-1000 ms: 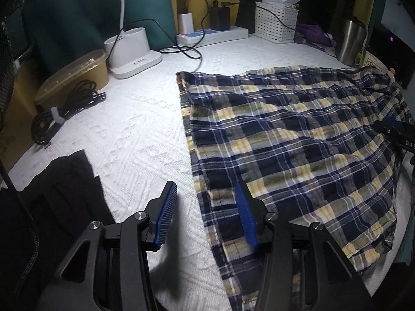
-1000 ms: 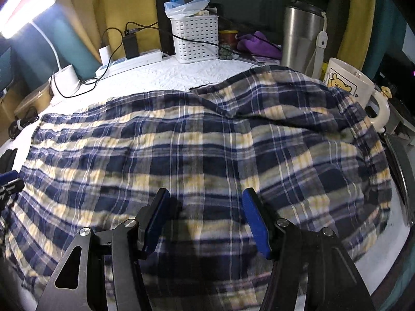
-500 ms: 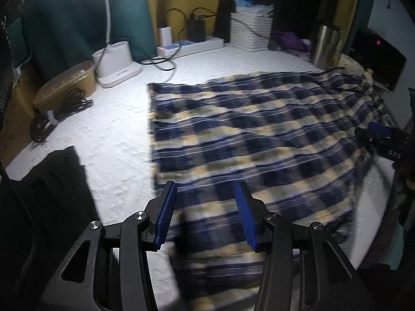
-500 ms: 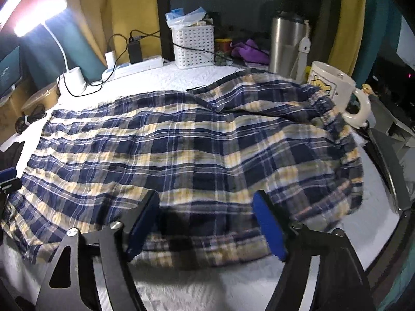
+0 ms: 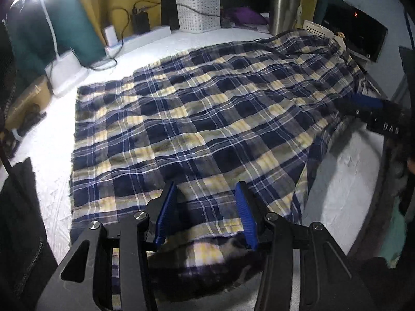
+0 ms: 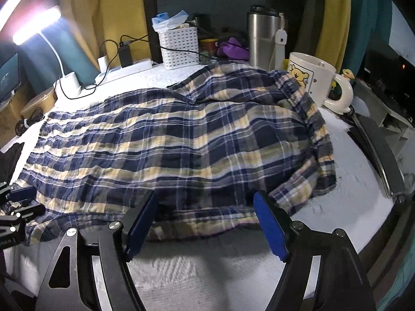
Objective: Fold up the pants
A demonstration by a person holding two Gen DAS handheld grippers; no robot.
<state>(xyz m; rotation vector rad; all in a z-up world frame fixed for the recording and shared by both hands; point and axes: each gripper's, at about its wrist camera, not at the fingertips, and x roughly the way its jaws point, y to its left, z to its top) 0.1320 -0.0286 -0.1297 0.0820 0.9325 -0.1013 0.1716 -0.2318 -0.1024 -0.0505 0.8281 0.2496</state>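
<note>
A: Left tool (image 5: 206,213) at the bottom of its own view, blue pads apart with plaid cloth passing between them, but I can't tell whether they're pinching it or just standing over it.

B: And the right tool (image 6: 206,223)? Pads wide apart, nothing clamped, poised just short of the near hem, low in its frame.

A: The plaid pants (image 6: 181,140) lie spread across the white-covered table (image 6: 350,155), filling mid-frame, the far end bunched against the bear mug (image 6: 315,81) at upper right.

B: Thin, crinkled cotton by the look of it: light, limp, no stiffness. It'll sag and drag when lifted.

A: So pinch right at the hem or a corner, both layers together, I'd say.

B: Both tools angle steeply down toward the near edge, set apart along it.
</note>
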